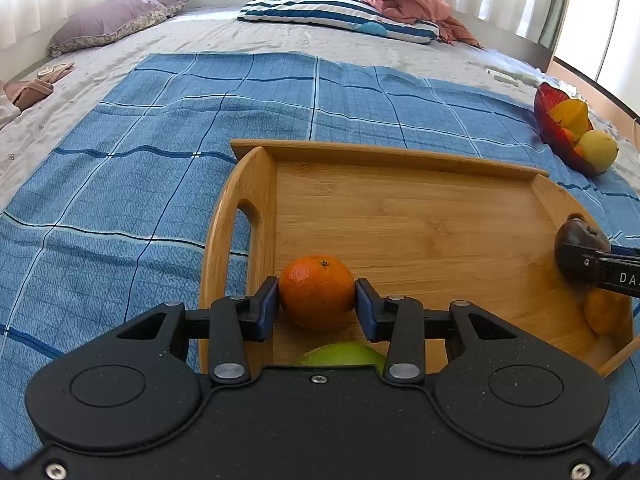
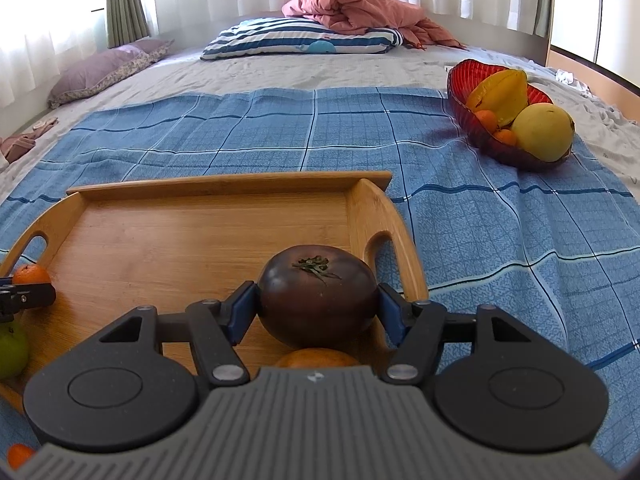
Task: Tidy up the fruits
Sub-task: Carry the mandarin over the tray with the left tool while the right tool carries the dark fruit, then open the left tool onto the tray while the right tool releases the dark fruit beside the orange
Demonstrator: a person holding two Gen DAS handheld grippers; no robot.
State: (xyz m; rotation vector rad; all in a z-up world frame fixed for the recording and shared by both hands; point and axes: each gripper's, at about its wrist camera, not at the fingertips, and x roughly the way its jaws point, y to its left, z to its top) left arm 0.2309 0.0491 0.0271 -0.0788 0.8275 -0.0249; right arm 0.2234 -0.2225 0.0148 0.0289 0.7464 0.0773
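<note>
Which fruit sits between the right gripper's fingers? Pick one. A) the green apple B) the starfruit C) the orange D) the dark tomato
D: in the right wrist view the dark tomato sits between the blue pads of the right gripper, over the tray, while the starfruit lies in the red bowl.
</note>
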